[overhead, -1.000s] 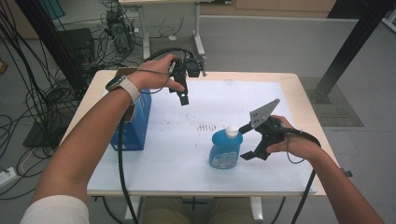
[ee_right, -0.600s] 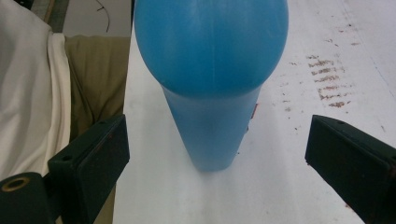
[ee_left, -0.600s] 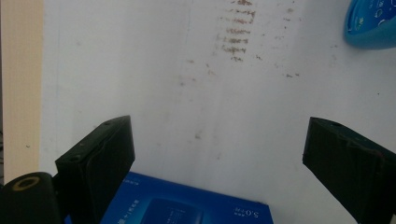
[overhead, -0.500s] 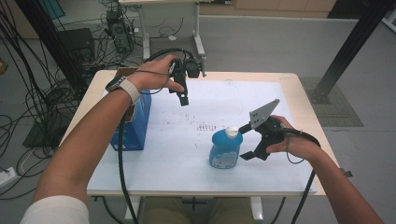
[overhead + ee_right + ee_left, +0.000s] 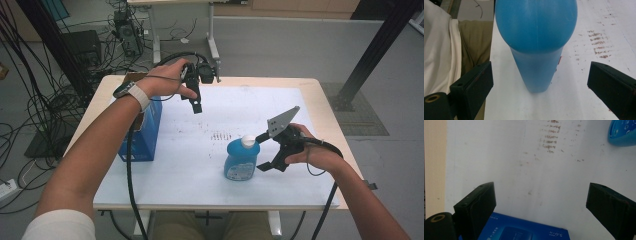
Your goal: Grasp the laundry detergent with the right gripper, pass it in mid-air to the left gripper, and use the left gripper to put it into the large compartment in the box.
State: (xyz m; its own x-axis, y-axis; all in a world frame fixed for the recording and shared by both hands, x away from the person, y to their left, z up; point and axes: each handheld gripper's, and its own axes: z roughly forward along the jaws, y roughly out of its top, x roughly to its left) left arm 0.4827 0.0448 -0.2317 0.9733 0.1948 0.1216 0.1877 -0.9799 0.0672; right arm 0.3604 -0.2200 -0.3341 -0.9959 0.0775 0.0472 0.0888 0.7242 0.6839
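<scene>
Blue bottle with a white cap stands upright on the white table, right of centre and near the front edge. Right gripper is level with it, jaws spread wide, one on each side of the bottle, neither touching. In the right gripper view the bottle sits between the jaws but closer to the one at the view's left.

Left gripper is held above the far left part of the table, jaws apart, holding nothing. A blue box stands at the left edge; its top shows low between the left jaws.

Risks, as judged from here:
- Off-centre approach. If the jaws close now, the nearer jaw likely meets the bottle first and pushes it sideways, or tips it, before the other arrives.
- The bottle is tall, narrow at the base and rounded. A grip on the curved upper body could slide off.
- It stands close to the front edge, so a knock toward the person could send it off the table.
- Whether the cap is sealed cannot be told; a hard squeeze could leak.
</scene>
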